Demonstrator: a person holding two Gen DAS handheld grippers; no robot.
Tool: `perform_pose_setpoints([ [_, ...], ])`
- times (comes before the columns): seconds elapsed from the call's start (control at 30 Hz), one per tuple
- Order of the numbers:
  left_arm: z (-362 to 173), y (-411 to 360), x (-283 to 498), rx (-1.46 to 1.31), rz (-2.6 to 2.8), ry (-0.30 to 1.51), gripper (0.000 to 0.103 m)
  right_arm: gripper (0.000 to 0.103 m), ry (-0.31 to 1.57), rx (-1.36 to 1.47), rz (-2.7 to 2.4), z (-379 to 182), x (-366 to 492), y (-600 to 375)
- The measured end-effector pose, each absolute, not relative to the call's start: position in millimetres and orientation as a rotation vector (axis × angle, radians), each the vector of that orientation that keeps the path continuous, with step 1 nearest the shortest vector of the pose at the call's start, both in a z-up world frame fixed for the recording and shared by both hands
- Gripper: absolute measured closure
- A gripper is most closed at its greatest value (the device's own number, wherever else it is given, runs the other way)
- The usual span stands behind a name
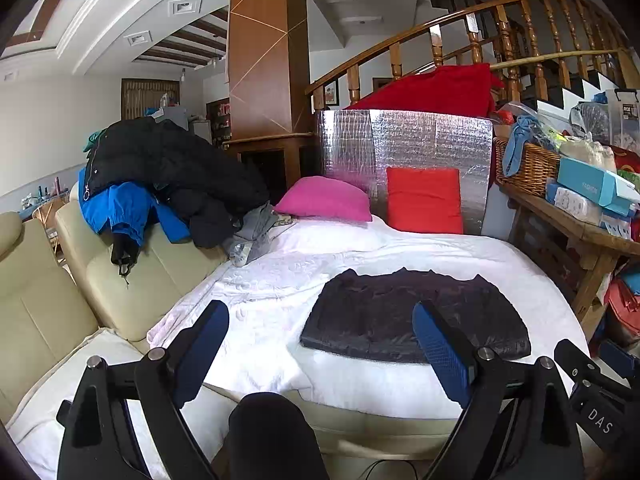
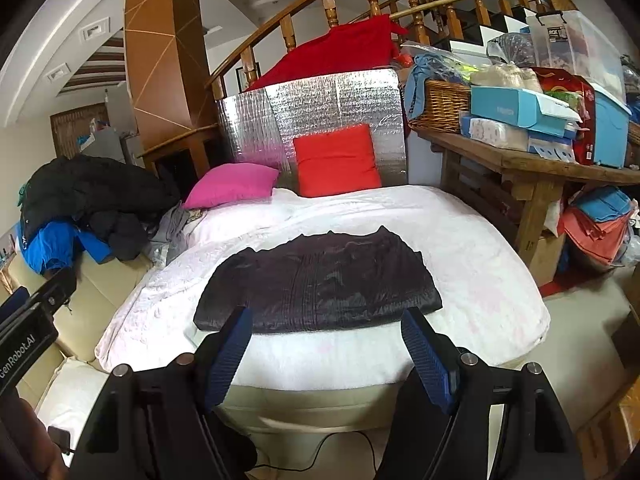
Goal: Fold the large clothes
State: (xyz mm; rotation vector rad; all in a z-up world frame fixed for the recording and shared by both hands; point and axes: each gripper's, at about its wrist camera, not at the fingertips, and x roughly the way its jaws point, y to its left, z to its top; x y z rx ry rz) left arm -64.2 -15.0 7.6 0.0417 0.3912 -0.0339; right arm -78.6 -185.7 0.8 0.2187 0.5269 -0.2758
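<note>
A dark quilted garment [image 1: 412, 312] [image 2: 320, 284] lies folded flat into a rectangle on the white bed cover [image 1: 280, 276] [image 2: 480, 272]. My left gripper [image 1: 320, 316] hovers open over the near edge of the bed, its right finger in front of the garment's near side, nothing between its blue pads. My right gripper [image 2: 326, 320] also stands open just short of the garment's near edge, holding nothing. The right gripper's body shows at the lower right of the left wrist view, and the left gripper's body at the left edge of the right wrist view.
A heap of black and blue jackets [image 1: 160, 176] [image 2: 80, 208] lies on the cream sofa [image 1: 132, 280] at the left. Pink [image 1: 326, 200] and red [image 1: 424, 200] cushions sit at the bed's far end before a silver foil panel [image 1: 404, 144]. A cluttered wooden table [image 2: 520, 160] stands on the right.
</note>
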Motion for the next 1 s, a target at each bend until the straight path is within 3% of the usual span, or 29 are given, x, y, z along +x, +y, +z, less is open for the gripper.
perform_pose_setpoints([
  [1.0, 3.5, -15.4, -61.0, 0.042, -0.039, 0.403, 0.010, 0.023, 0.533, 0.236, -0.266, -1.9, -73.8, -186.5],
])
